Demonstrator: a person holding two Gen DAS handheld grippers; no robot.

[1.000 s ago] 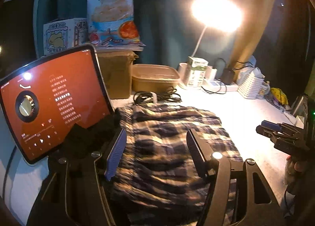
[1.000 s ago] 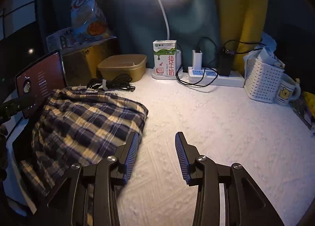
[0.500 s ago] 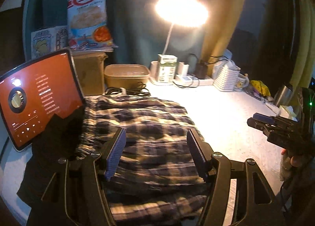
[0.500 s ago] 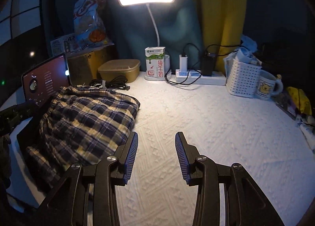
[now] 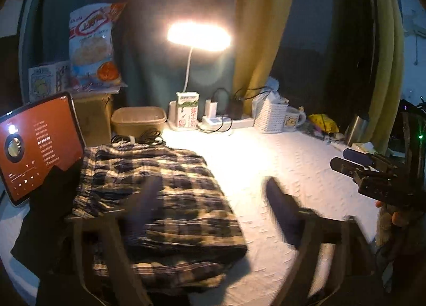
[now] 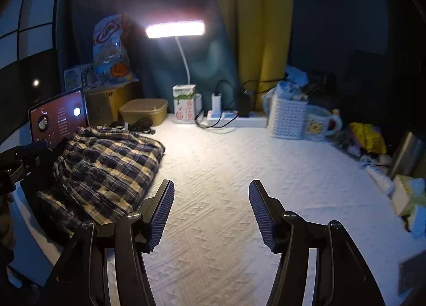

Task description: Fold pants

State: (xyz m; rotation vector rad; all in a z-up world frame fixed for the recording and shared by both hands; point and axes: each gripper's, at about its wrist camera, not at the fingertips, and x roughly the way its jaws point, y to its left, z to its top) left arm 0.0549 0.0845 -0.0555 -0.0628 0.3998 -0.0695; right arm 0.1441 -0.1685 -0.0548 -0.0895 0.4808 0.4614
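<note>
I am looking across the white, nubbly-clothed counter. The soft plaid pants are lying folded in a thick, rumpled stack at ten o'clock from my right claw, long axis running away from me. My left claw is hovering nearer, over them. Both claws are opening, with nothing between the ribbed pads.

The right gripper is matte black, with two angular fingers faced in ribbed blue-violet pads and pinned by round silver screws. The left gripper is the same black build, motion-blurred. A small green light glows on the right gripper's body.
</note>
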